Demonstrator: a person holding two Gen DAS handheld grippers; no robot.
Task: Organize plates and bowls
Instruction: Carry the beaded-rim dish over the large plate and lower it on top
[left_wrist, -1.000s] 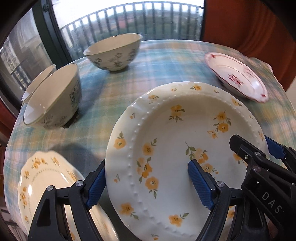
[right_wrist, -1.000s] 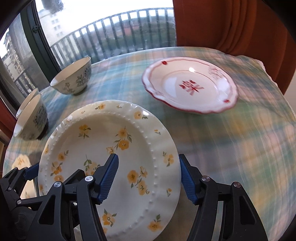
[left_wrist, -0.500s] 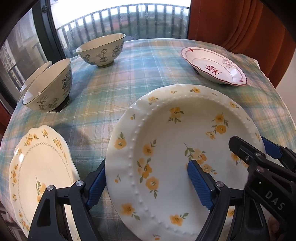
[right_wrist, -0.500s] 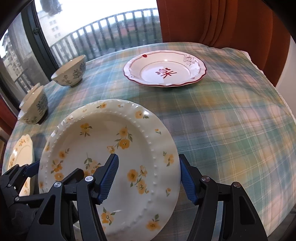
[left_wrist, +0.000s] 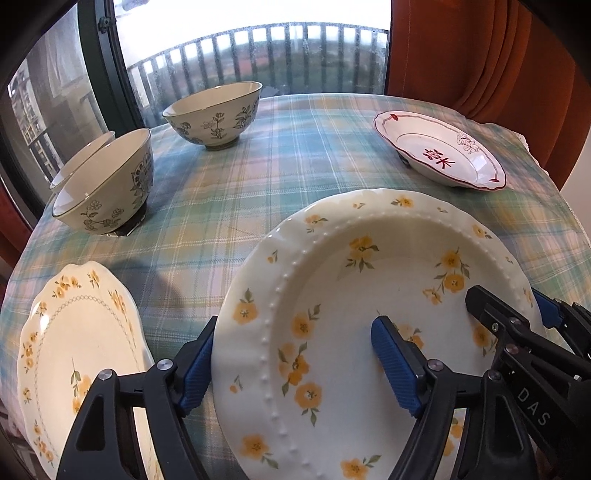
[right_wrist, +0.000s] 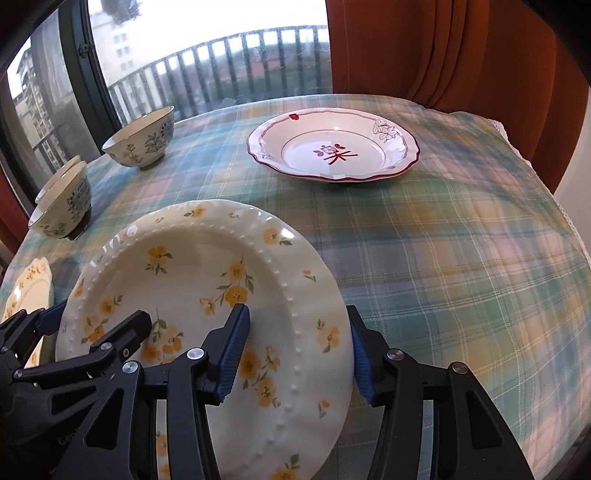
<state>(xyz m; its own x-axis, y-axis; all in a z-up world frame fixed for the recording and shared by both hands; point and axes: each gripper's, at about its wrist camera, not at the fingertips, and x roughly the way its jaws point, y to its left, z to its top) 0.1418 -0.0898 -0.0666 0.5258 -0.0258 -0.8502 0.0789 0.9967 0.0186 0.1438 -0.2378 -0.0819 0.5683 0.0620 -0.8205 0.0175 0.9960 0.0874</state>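
We carry yellow-flower plate (left_wrist: 369, 314) over desk (left_wrist: 258, 177), left tongs (left_wrist: 291, 363) and right tongs (right_wrist: 299, 352) each pinching its rim, right just tightened; next, lower onto matching plate (left_wrist: 77, 350) at 9 o'clock

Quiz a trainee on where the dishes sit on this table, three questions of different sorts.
1. How many blue-flowered ceramic bowls stand on the plaid tablecloth?
2. True or false: the red-rimmed white plate is stacked on the scalloped yellow-flowered plate.
3. Which lies nearest the orange curtain?
A. the blue-flowered ceramic bowls
B. the red-rimmed white plate
C. the scalloped yellow-flowered plate

Key: 1. Three. 2. False; they lie apart, at opposite sides of the table. 3. B.
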